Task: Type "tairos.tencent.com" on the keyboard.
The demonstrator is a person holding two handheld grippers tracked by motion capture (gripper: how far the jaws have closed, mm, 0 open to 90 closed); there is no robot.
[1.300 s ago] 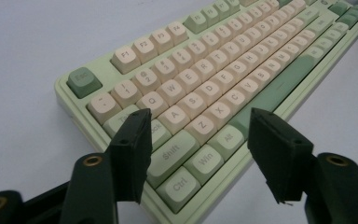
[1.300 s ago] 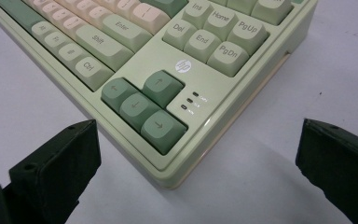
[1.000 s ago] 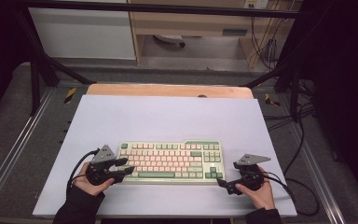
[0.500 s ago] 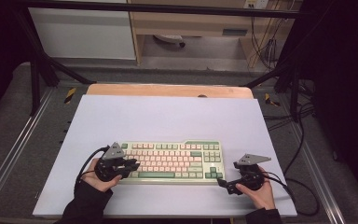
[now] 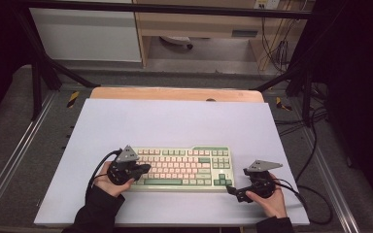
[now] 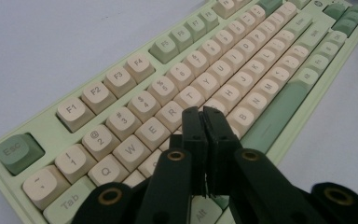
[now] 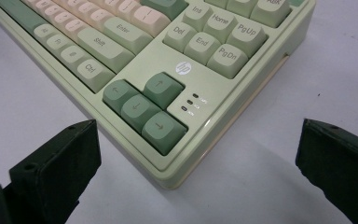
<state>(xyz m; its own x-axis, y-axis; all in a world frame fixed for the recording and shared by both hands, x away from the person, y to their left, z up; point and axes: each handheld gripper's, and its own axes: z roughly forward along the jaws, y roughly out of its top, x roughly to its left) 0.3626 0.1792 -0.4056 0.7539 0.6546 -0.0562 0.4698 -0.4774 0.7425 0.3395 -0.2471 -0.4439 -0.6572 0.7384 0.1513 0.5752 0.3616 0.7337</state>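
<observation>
A pale green keyboard (image 5: 184, 167) with cream and green keys lies near the front of the lavender table top (image 5: 175, 121). My left gripper (image 5: 145, 168) hovers over the keyboard's left end. In the left gripper view its jaws (image 6: 204, 116) have just been closing and now stand pressed together with nothing between them, above the letter keys of the keyboard (image 6: 121, 79). My right gripper (image 5: 233, 190) sits low on the table at the keyboard's front right corner. In the right gripper view its jaws (image 7: 196, 140) stand wide apart on either side of that corner of the keyboard (image 7: 158, 56), by the arrow keys, touching nothing.
A wooden strip (image 5: 175, 93) runs along the table's far edge. Metal frame rails (image 5: 9, 160) flank both sides. Cables (image 5: 315, 194) trail off the right edge. Bare table top stretches behind the keyboard.
The left hand has carried its gripper rightward from beside the keyboard to over its left end, and the jaws have closed. The right gripper has stayed put.
</observation>
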